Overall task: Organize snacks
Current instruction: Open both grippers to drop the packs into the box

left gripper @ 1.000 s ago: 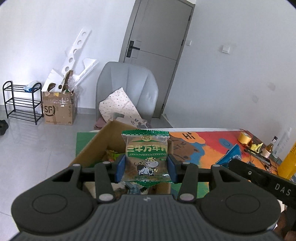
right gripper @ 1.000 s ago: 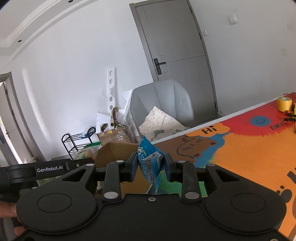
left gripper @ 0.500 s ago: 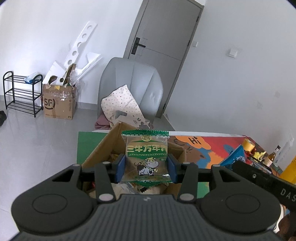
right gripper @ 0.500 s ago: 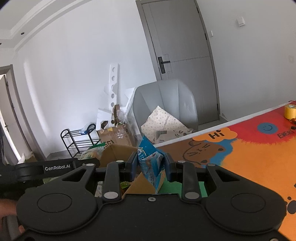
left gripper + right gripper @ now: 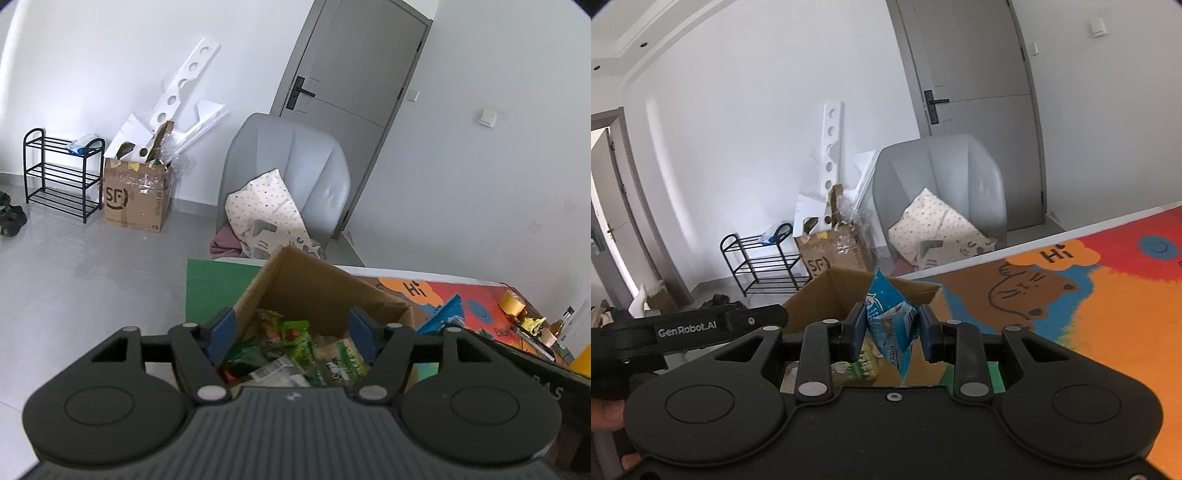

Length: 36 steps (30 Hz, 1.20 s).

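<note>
Released, the green cow packet [image 5: 345,363] lies boxed beneath the wide-open left gripper [image 5: 291,328]; right gripper [image 5: 892,332] pinches a blue packet [image 5: 890,325].

left gripper [image 5: 291,328]: jaws spread | right gripper [image 5: 892,332]: jaws clamped

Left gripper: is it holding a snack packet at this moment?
No, the left gripper stands open with nothing between its fingers, above the snack packets lying in the cardboard box.

bright even daylight, strong fisheye bending, dark corners
</note>
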Tool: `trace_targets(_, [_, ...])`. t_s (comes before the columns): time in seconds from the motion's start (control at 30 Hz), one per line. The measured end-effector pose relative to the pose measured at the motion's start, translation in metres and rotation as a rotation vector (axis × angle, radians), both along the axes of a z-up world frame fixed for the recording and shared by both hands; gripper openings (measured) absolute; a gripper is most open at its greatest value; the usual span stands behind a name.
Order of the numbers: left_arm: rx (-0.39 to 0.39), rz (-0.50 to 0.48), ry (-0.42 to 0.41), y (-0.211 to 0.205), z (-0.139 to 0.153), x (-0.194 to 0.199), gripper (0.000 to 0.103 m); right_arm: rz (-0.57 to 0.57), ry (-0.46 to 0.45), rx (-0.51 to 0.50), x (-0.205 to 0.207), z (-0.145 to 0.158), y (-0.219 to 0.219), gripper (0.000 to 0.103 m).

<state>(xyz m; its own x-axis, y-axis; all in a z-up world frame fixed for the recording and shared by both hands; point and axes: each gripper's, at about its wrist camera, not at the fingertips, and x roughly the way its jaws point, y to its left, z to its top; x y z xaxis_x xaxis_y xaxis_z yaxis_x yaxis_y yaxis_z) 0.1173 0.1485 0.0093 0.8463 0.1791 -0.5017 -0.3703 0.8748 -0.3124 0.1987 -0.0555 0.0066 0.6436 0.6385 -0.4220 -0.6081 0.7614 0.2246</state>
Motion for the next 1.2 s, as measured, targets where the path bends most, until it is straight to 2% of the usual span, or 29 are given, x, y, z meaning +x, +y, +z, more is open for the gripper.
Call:
trace_targets(0.23, [-0.006,0.028,0.014,0.009,-0.002,-0.006,0.073,0.059,0.030,-0.008,-0.006,-0.001,0.018,0.030])
trace_targets(0.37, [-0.007,0.047,0.021,0.011,-0.001,-0.012,0.079,0.075,0.064,0.011,-0.010,-0.001,0.017,0.043])
trace_targets(0.53, [0.013,0.045,0.032,0.004,0.001,-0.017,0.086,0.036,0.072,0.023,-0.013,0.001,0.006,0.046])
trace_targets(0.67, [0.029,0.033,0.043,-0.004,0.002,-0.019,0.089,0.004,0.064,0.015,-0.018,0.000,-0.003,0.060])
trace_targets(0.73, [0.036,0.030,0.051,-0.010,0.002,-0.019,0.091,-0.010,0.062,0.012,-0.020,-0.001,-0.009,0.064])
trace_targets(0.8, [0.047,0.027,0.057,-0.014,0.002,-0.019,0.092,-0.027,0.059,0.007,-0.023,-0.001,-0.015,0.073])
trace_targets(1.2, [0.120,-0.002,0.069,-0.051,0.006,-0.027,0.098,-0.109,0.061,0.006,-0.033,-0.004,-0.055,0.087])
